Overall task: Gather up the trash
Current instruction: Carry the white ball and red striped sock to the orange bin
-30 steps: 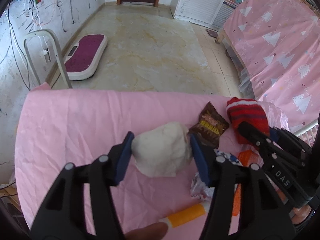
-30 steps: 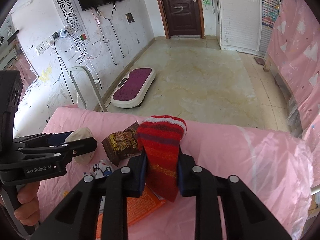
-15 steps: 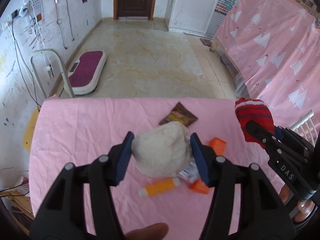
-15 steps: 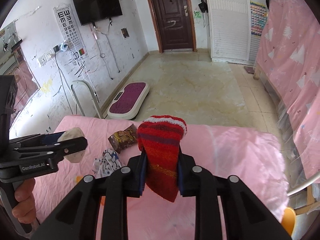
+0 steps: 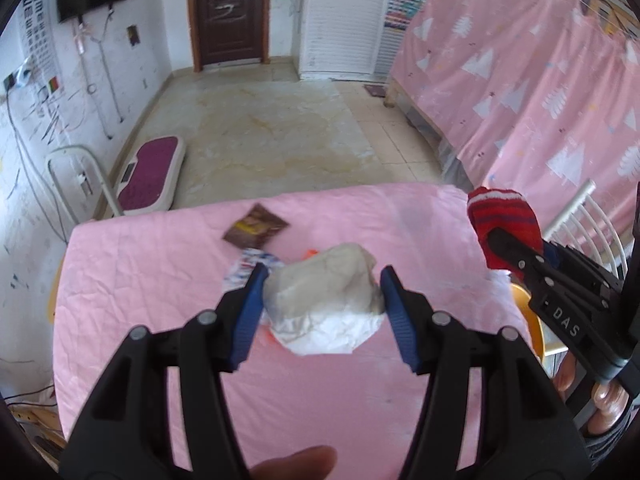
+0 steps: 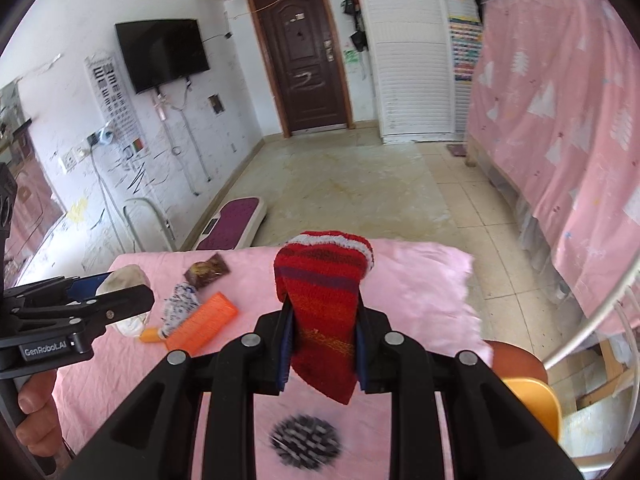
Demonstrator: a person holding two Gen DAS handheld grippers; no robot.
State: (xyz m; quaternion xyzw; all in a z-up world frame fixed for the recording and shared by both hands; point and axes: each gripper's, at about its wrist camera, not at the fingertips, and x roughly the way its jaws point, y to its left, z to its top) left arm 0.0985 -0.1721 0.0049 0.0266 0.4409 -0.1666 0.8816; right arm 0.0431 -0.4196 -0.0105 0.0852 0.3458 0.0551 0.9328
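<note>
My left gripper (image 5: pixel 322 294) is shut on a crumpled white paper wad (image 5: pixel 324 300) and holds it well above the pink-covered table (image 5: pixel 140 280). It also shows in the right wrist view (image 6: pixel 120 280). My right gripper (image 6: pixel 320 344) is shut on a red striped sock (image 6: pixel 320 300), held above the table's right side; the sock also shows in the left wrist view (image 5: pixel 502 220). On the table lie a brown snack wrapper (image 5: pixel 256 232), a crumpled blue-and-white wrapper (image 6: pixel 180 304), an orange box (image 6: pixel 204 320) and a small orange tube (image 6: pixel 150 335).
A blurred black round mesh object (image 6: pixel 306 442) lies under my right gripper. An orange chair seat (image 6: pixel 528 396) and a white metal rail (image 6: pixel 600 320) stand right of the table. A purple scale (image 5: pixel 150 176) lies on the floor beyond.
Both grippers have risen and drawn back from the table with the paper wad and the sock held. The trash on the table now looks smaller and farther.
</note>
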